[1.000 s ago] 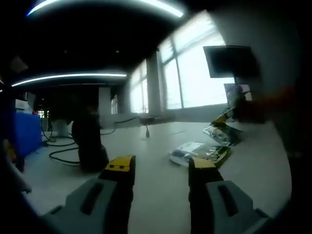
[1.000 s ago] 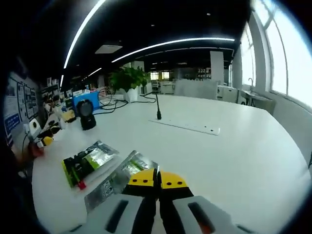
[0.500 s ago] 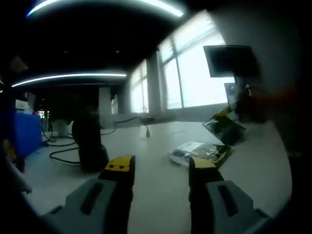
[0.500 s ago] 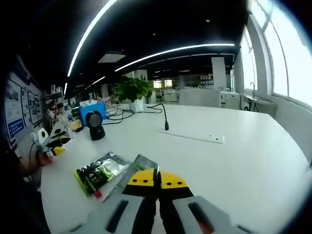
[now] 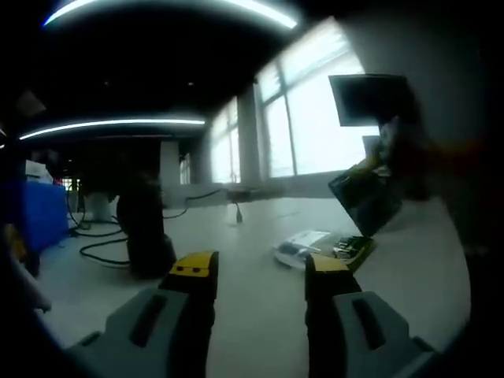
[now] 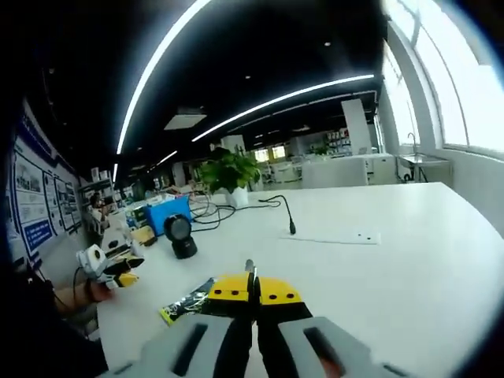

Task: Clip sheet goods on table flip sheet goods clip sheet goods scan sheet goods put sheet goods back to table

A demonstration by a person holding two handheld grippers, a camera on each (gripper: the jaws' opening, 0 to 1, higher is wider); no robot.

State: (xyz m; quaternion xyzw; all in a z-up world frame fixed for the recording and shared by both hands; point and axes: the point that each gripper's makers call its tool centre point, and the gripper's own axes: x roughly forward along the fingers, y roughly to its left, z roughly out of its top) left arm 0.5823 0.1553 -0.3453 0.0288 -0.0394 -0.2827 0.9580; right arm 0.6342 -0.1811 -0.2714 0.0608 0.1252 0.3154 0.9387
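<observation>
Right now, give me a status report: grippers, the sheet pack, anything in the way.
Left gripper open, empty above the table. Right gripper shut on the sheet pack, lifted off the table. Other packs lie flat below; nothing in the way.

**White table and what lies on it**

The white table [image 6: 409,252] carries a flat pack of sheet goods [image 5: 323,246] lying out from the window edge. A black scanner [image 6: 183,237] stands further in, beside a blue box [image 6: 163,217]. Black cables [image 5: 102,248] trail across the surface, and a potted plant [image 6: 228,175] stands at the far edge.
</observation>
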